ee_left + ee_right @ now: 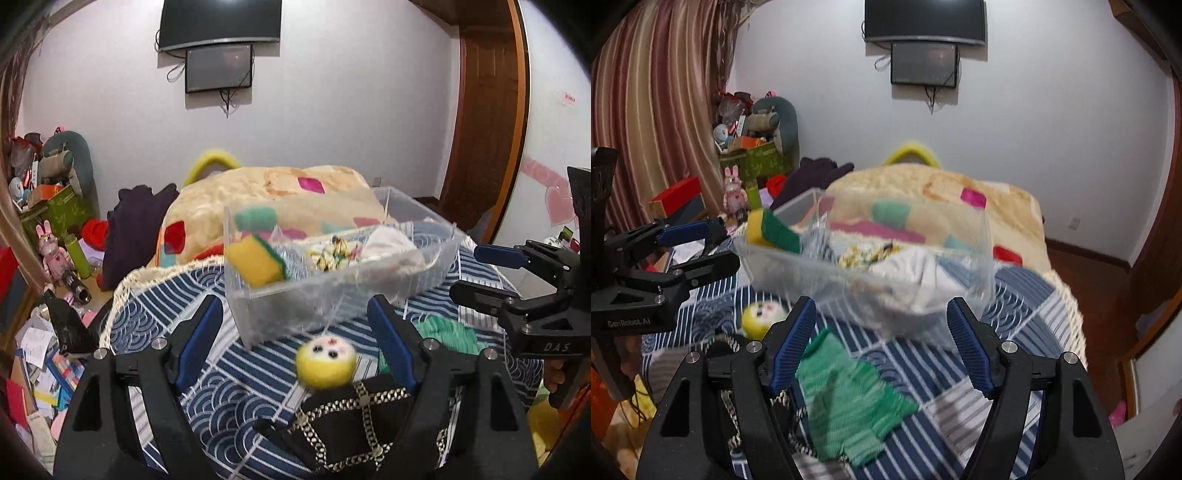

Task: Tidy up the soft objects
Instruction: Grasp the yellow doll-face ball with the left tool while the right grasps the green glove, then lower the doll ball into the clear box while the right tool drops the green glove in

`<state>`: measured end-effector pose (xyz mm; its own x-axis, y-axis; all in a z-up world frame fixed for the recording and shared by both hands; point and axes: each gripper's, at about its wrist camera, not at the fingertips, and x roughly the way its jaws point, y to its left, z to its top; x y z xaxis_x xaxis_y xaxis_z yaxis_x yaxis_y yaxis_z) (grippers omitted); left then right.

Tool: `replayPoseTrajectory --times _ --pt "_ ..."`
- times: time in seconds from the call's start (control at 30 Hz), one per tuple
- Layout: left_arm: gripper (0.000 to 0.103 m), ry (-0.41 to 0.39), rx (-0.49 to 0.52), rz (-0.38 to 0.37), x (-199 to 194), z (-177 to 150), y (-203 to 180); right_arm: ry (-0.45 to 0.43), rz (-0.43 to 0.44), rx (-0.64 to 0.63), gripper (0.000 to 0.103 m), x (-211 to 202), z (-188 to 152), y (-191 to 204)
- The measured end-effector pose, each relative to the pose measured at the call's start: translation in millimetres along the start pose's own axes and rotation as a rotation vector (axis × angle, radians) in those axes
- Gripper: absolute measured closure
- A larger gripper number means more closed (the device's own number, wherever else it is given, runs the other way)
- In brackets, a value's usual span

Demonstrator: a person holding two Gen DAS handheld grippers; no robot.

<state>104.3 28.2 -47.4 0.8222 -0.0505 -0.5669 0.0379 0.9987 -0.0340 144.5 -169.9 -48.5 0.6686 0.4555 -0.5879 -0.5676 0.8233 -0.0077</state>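
A clear plastic bin (258,310) (768,273) stands on the blue patterned bedspread. It holds a yellow-green sponge (256,264) (772,229), a floral cloth (332,251) and a white cloth (391,240) (916,273). A yellow felt ball with a face (325,363) (761,315) lies in front of the bin, between my left gripper's (297,334) open jaws. A black chain-trimmed bag (354,424) lies below it. A green knit piece (846,398) (443,332) lies under my open, empty right gripper (881,338).
A cream patchwork blanket (280,192) (938,199) is piled behind the bin. Clutter, a pink bunny toy (55,251) and a green box (757,162) crowd the left. Bed edge with fringe runs at the right (1067,314). A wooden door (484,110) stands at the right.
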Motion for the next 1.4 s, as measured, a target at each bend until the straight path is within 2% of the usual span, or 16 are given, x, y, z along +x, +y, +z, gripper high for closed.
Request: replayPoseTrajectory --times 0.3,0.43,0.5,0.57,0.73,0.83,0.97,1.07,1.27,1.4 --pt "0.022 0.114 -0.01 -0.036 23.0 -28.7 -6.3 0.07 0.04 0.02 0.033 8.7 -22.7 2.3" --pt "0.023 0.139 -0.019 -0.048 31.5 -33.9 -5.9 0.109 0.055 0.023 0.033 15.2 -32.1 4.2" --pt "0.027 0.149 -0.024 -0.06 34.1 -34.4 -6.3 0.123 0.06 0.022 0.033 17.5 -36.4 5.9" --pt "0.039 0.167 -0.026 -0.08 37.4 -34.9 -6.4 0.135 0.067 0.021 0.033 19.4 -38.5 7.2" --pt "0.05 0.195 -0.033 -0.116 45.6 -38.7 -9.2 0.159 0.076 0.018 0.033 24.8 -43.3 9.9" --pt "0.056 0.204 -0.033 -0.118 49.1 -40.1 -10.5 0.169 0.073 0.002 0.041 26.1 -44.6 12.0" --pt "0.058 0.184 -0.041 -0.119 47.8 -38.1 -11.0 0.166 0.077 -0.002 0.059 24.7 -45.8 10.6" --pt "0.06 0.176 -0.032 -0.119 47.1 -36.5 -12.2 0.156 0.082 -0.009 0.069 21.7 -44.5 10.2" --pt "0.061 0.151 -0.017 -0.118 39.0 -37.1 -14.8 0.135 0.089 -0.007 0.08 18.3 -39.4 8.2" --pt "0.061 0.145 -0.03 -0.133 33.0 -34.3 -12.9 0.108 0.085 -0.003 0.083 11.8 -37.1 6.9"
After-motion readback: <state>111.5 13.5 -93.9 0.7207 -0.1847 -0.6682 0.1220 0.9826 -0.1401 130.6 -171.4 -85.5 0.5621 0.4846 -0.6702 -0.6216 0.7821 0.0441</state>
